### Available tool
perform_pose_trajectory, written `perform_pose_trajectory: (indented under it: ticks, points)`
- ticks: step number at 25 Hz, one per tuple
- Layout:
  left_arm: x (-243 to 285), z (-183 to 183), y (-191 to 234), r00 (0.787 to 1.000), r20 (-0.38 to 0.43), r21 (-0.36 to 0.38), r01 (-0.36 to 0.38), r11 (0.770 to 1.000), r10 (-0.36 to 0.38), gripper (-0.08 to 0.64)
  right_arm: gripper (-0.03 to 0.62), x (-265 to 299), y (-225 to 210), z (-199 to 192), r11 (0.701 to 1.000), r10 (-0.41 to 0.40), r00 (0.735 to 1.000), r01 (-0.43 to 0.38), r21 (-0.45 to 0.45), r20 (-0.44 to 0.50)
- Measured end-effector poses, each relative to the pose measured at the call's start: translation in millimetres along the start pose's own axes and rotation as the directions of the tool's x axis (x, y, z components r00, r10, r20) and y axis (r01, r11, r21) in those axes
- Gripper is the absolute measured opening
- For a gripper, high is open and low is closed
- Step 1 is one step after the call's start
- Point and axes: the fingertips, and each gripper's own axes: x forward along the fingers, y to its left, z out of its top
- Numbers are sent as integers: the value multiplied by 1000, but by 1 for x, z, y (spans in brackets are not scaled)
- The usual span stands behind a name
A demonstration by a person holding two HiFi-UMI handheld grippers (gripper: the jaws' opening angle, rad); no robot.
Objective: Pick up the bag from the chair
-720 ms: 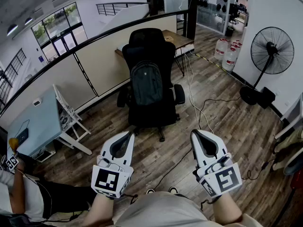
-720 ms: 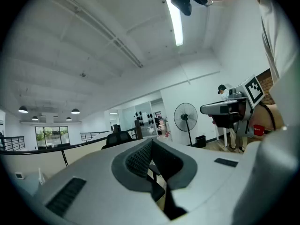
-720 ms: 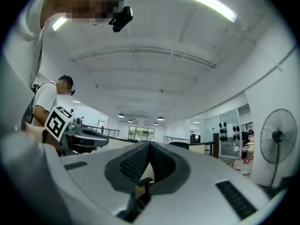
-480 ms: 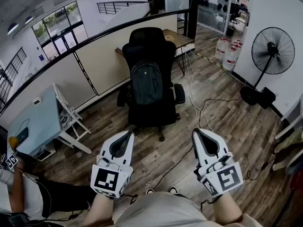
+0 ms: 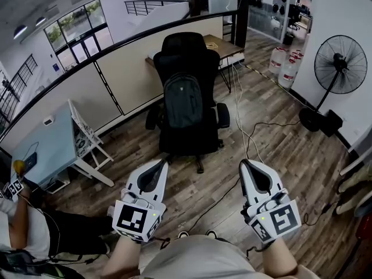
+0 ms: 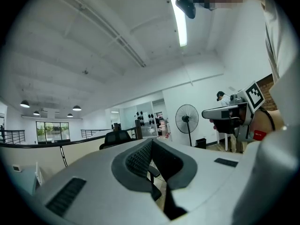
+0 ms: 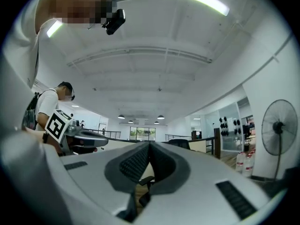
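Grey bag [image 5: 182,100] upright on black chair [image 5: 187,50]

head view steeply down at chair [image 5: 189,97]; gripper views low, level, sharing chair.

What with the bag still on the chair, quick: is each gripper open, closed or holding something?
Left gripper: closed, holding nothing.
Right gripper: closed, holding nothing.
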Motion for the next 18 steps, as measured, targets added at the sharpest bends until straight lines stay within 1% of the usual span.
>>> perform_pose_trajectory:
  ticks: [3,5,6,7,8,10,12,14,18]
  points:
    - [3,0,-5,1000,6,-8,-23,1000,23,2,5,-5,-11,-6,1000,2,1000,-2,4,-6]
    - [6,-1,-11,999,10,-28,-39,999,39,3,6,-8,-21,-9,1000,3,1000,-3,24,6]
    - [11,-4,-14,999,6,-47,-40,998,40,5,94,-8,-27,-11,999,4,1000,-5,40,20]
    - [16,-7,-18,999,-4,-68,-36,997,36,186,376,-6,-33,-13,999,2,999,-3,53,34]
    - [20,-11,-20,999,-15,-83,-42,996,41,454,538,-5,-39,-15,998,-8,999,5,57,41]
    - [20,-16,-21,995,-21,-79,-101,992,100,454,591,-6,-49,-17,999,-28,999,27,31,37]
    - [18,-18,-21,989,-22,-67,-149,987,147,454,598,-8,-55,-16,1000,-27,999,27,1,31]
    - [17,-17,-22,987,-23,-63,-160,985,158,454,598,-8,-59,-15,1000,-21,999,21,-6,34]
    - [24,-15,-17,984,-20,-26,-175,984,175,454,598,-1,-67,-21,1000,-21,999,21,1,30]
